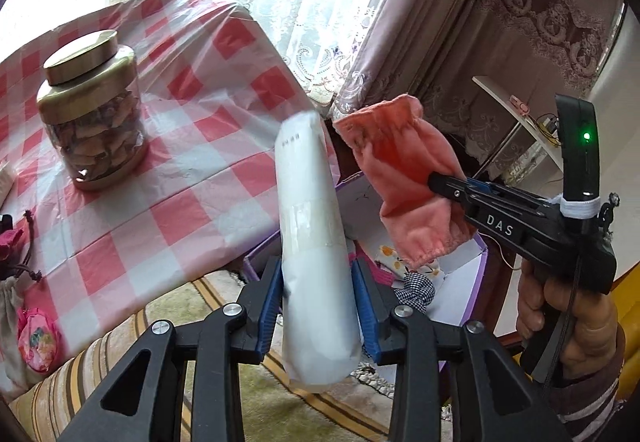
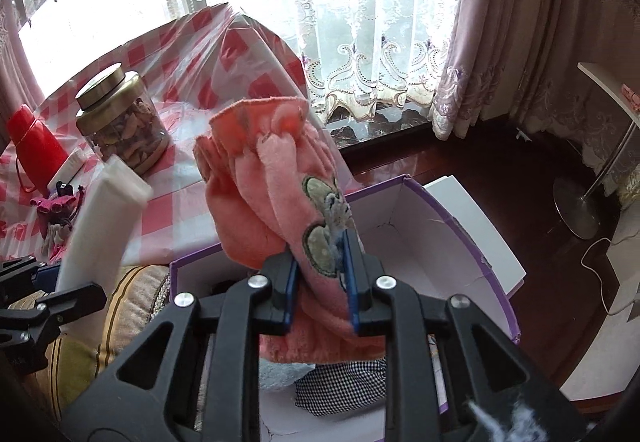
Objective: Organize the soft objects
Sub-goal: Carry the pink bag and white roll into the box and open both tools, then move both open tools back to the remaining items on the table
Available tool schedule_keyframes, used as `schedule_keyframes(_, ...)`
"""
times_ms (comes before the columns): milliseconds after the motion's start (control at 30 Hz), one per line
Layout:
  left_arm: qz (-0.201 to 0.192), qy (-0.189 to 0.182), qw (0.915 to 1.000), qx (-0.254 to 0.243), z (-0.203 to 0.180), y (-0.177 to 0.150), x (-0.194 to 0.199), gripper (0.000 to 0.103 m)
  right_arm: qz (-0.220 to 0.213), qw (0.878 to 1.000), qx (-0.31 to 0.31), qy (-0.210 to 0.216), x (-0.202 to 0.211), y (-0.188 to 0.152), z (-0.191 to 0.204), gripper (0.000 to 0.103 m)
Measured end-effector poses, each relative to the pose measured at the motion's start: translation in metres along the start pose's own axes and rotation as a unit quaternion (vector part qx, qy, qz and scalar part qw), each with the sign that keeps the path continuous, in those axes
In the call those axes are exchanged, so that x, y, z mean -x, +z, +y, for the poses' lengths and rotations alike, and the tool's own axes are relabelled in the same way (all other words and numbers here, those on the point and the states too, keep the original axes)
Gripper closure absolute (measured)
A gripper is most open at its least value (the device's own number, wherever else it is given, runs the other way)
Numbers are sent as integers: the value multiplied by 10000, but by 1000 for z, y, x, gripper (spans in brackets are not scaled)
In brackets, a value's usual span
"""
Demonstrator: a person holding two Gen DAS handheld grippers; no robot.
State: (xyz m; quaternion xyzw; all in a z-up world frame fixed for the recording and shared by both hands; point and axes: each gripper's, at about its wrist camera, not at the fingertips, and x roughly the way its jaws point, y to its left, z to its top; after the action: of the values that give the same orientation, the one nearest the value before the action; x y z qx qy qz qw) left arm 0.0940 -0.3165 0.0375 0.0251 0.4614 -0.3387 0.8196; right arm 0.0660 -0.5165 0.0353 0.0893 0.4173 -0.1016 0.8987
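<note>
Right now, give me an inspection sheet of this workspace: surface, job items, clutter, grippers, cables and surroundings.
Surface: table under a red-and-white checked cover.
Job's things: white packet and pink towel, both held in the air; purple-edged box below, open, with a checked cloth inside.
Clutter: gold-lidded jar, red flask, drawstring pouch, floral pouch.
Grippers: left gripper has the packet between its pads; right gripper clamps the towel.
Cables: white cable on the floor.
Surroundings: lace curtains, bright window, dark floor.
</note>
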Motion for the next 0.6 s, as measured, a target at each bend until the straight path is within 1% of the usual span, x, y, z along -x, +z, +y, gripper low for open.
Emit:
schedule_keyframes(33,7,-8,10000,-44,-3,1,-1,54,7,10000,-23,-6,-1,0,-2,63)
schedule_keyframes(67,5,6,10000,-77,-5,1,-2,45,1,10000,-33,4,0,0,-2,51)
schedule_keyframes(100,-5,14,9999,-105,-6,1,-1,41,-21,10000,-28,23,1,0,-3,44)
schedule_keyframes(200,-23,19,10000,-73,-4,1,1,40,-50,10000,21,4,3,1,0,41)
schedule_keyframes(333,-37,118,9999,0,4,1,6,40,-65,9999,80,-11,5,2,5,36)
schedule_keyframes(533,-187,414,9990,-55,14,4,20,39,-71,9998,208,18,8,7,21,30)
schedule_keyframes(600,-270,583,9979,-61,20,5,25,36,-81,9995,298,61,9,9,30,29)
